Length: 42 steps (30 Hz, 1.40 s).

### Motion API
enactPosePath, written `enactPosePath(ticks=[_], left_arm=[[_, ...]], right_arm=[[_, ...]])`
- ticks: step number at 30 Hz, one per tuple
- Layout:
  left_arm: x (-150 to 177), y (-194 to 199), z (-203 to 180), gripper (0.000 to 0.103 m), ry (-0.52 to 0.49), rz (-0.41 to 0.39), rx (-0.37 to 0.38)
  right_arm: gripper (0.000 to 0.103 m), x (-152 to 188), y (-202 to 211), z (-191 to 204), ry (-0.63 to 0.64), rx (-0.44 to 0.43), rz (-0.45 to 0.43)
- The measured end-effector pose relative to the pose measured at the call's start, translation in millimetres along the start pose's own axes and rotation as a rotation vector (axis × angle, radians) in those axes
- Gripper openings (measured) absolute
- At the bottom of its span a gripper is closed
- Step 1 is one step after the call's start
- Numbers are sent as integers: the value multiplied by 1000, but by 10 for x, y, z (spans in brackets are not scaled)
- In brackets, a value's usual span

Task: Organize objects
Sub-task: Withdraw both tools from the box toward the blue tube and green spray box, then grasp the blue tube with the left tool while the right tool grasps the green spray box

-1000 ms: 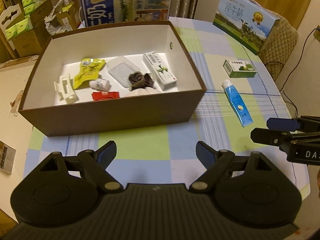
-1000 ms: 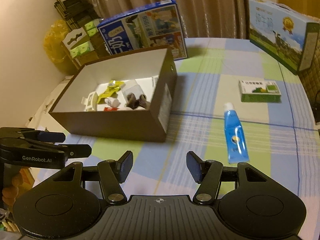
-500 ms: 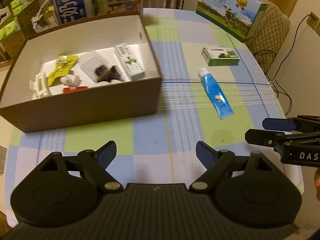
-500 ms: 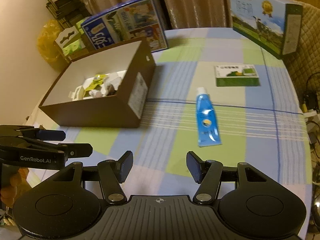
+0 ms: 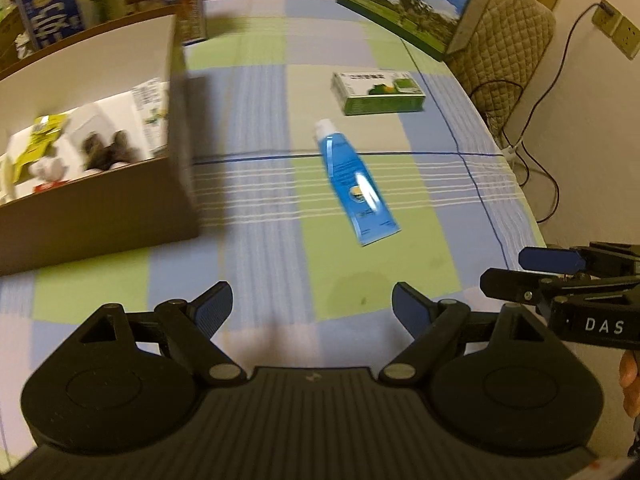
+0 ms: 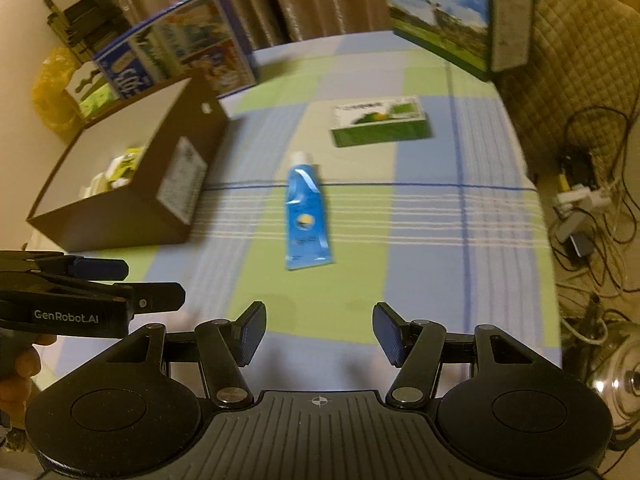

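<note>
Far left: open brown cardboard box with a white lining, sitting on the checked blue-and-green cloth surface. It already holds small things, a yellow-green sachet and a dark crumpled item among them; blur hides the rest. We take it as the collecting bin, mouth up so things can be dropped in from above

Left gripper: hovers low over the near part of the surface, fingers spread wide, nothing between them. Aimed past the box's right-hand corner toward the loose items, we judge ready for a pick

Centre: flat blue plastic tube with a white cap, lying on the cloth well right of the box, cap away from us, crimped end nearest. Lying flat and lengthwise to both grippers, so its narrow width should fit between open fingers; touching nothing

Beyond it: small green-and-white carton, flat on the cloth, near the cap but apart. Both are still outside the box, so we judge the task partly done

Right gripper: held level with the left one, fingers wide apart and empty. The tube sits almost dead ahead in its view, so we guess it is the likelier taker

Far right, back edge: large blue-and-green printed gift carton, standing upright, out of the way
</note>
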<state>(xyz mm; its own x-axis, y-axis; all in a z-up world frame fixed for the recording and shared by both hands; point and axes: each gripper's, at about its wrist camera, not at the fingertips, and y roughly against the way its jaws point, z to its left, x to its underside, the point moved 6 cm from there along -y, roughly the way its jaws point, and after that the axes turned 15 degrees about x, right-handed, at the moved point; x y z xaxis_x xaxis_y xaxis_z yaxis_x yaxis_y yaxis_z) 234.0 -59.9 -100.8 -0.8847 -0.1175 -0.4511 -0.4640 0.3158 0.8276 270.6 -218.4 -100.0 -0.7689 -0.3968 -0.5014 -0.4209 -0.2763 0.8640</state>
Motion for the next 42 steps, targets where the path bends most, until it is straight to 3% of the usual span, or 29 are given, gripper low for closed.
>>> enactPosePath(ticks=[13, 20, 26, 30, 34, 37, 42], left_arm=[[-372, -751, -127, 83, -24, -8, -35], [-645, -1096, -83, 77, -28, -27, -61], [-749, -1354, 17, 65, -20, -6, -94], [-795, -1422, 50, 43, -25, -33, -92], [-826, -1430, 75, 40, -53, -61, -94], [-895, -1412, 122, 38, -93, -76, -142], [-1104, -1414, 307, 38, -73, -96, -180]], right_arm=[[56, -194, -352, -578, -40, 72, 20], [56, -420, -581, -762, -42, 94, 16], [56, -670, -790, -818, -13, 91, -6], [56, -897, -930, -856, -12, 78, -25], [56, -1123, -1042, -908, -30, 60, -46], [56, -1274, -1113, -913, -27, 45, -63], [56, -1549, -1254, -822, 1, 19, -104]])
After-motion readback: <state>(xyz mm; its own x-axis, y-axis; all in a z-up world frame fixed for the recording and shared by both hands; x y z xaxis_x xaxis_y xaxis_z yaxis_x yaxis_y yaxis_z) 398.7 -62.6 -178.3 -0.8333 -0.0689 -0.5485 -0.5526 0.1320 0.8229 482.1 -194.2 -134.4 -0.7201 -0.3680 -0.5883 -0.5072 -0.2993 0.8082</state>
